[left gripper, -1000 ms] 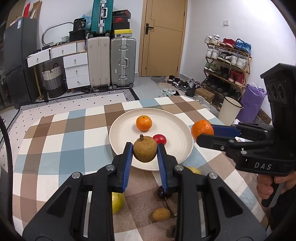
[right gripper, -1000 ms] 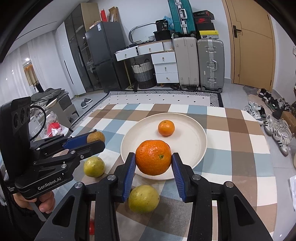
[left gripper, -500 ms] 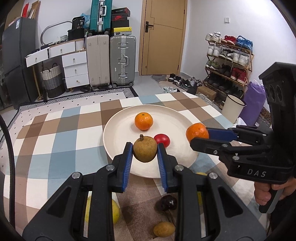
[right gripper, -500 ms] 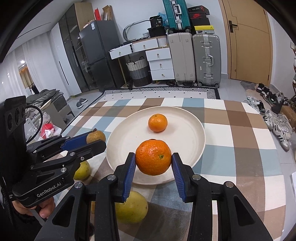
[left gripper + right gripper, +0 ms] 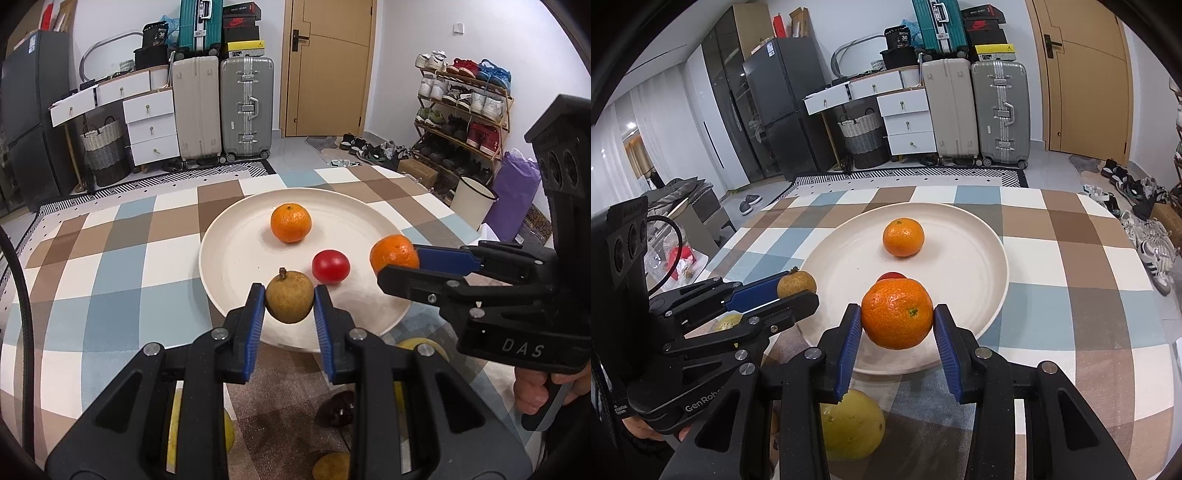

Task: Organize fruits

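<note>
Both hand-held grippers have sunk toward the round cream plate (image 5: 221,236), left hand-held gripper (image 5: 290,301) clamping the brown pear-like fruit (image 5: 289,296), right hand-held gripper (image 5: 897,320) clamping the large orange (image 5: 897,314); lower each onto bare plate before letting go.

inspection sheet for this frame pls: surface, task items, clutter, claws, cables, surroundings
Surface: checked tablecloth in brown, blue and white, no spill seen.
Job's things: cream plate holds a small orange and a red fruit. Still on the cloth, near side: yellow fruit, dark red fruit, small brown fruit.
Clutter: nothing seen on the table besides fruit.
Claws: left claw shut on a brown pear-like fruit; right claw shut on a large orange; both over the plate's near edge.
Cables: black cable at the left edge of the left view.
Surroundings: suitcases, drawers, shoe rack, door.
</note>
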{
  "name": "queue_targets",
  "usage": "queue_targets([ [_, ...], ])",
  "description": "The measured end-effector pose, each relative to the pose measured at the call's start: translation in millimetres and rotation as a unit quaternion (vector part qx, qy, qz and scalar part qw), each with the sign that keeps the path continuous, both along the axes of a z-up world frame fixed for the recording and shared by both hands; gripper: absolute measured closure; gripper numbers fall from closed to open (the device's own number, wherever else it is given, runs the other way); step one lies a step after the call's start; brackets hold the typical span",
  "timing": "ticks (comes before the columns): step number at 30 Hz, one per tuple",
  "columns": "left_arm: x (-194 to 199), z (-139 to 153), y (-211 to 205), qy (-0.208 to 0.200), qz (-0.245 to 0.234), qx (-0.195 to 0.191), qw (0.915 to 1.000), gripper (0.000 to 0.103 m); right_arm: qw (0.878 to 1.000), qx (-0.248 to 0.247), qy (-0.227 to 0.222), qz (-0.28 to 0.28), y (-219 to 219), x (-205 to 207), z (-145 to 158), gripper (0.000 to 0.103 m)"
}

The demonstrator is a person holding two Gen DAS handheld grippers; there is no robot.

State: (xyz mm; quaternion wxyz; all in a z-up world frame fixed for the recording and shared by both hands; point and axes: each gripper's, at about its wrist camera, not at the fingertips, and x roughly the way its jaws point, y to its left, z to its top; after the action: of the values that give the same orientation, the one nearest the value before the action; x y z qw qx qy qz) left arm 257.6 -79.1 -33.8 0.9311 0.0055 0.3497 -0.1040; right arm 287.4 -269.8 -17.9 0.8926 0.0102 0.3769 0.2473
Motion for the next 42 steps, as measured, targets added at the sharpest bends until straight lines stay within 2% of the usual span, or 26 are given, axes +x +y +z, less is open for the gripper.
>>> queue_targets([
  [8,4.6,-4.9,-2.2,-0.006,0.012,0.007,0.9999,0.079,1.0,-0.005,-0.003,-0.004,-0.8,0.0,-2.2,0.062],
  [12,4.2,-3.9,-3.2,-0.008,0.013,0.009,0.9998,0.076,1.0,-0.003,-0.017,-0.002,0.4,-5.0,3.0,0.052],
  [14,3.1,-2.8,-2.1,-0.009,0.014,0.006,0.9998,0.069,1.0,-0.006,-0.02,-0.004,-0.1,-6.9,4.9,0.046],
  [16,0.0,0.8,0.9,-0.015,0.017,0.001,0.9997,0.052,1.0,-0.006,-0.024,-0.006,-1.2,-9.0,6.2,0.034],
  [17,-2.9,3.4,2.7,-0.02,0.019,0.0,0.9996,0.048,1.0,-0.005,-0.025,-0.008,-2.3,-10.4,7.2,0.032],
  [19,-8.1,8.3,6.1,-0.03,0.028,0.001,0.9992,0.03,1.0,-0.004,-0.026,-0.012,-4.6,-12.7,9.4,0.026],
  [21,-12.3,11.7,8.9,-0.036,0.036,0.004,0.9987,0.02,0.999,-0.001,-0.029,-0.016,-7.8,-15.6,12.1,0.017],
  [25,-23.3,17.0,17.2,-0.042,0.041,-0.007,0.9982,0.012,0.999,0.007,-0.031,-0.032,-17.0,-21.3,16.4,0.004],
  [28,-34.3,21.9,21.9,-0.053,0.047,-0.002,0.9975,0.001,0.999,0.016,-0.029,-0.036,-22.9,-26.1,20.0,0.001],
  [42,-84.3,34.3,50.7,-0.064,0.06,0.018,0.9959,0.001,0.999,0.004,-0.038,-0.018,-22.2,-59.4,24.3,0.0],
])
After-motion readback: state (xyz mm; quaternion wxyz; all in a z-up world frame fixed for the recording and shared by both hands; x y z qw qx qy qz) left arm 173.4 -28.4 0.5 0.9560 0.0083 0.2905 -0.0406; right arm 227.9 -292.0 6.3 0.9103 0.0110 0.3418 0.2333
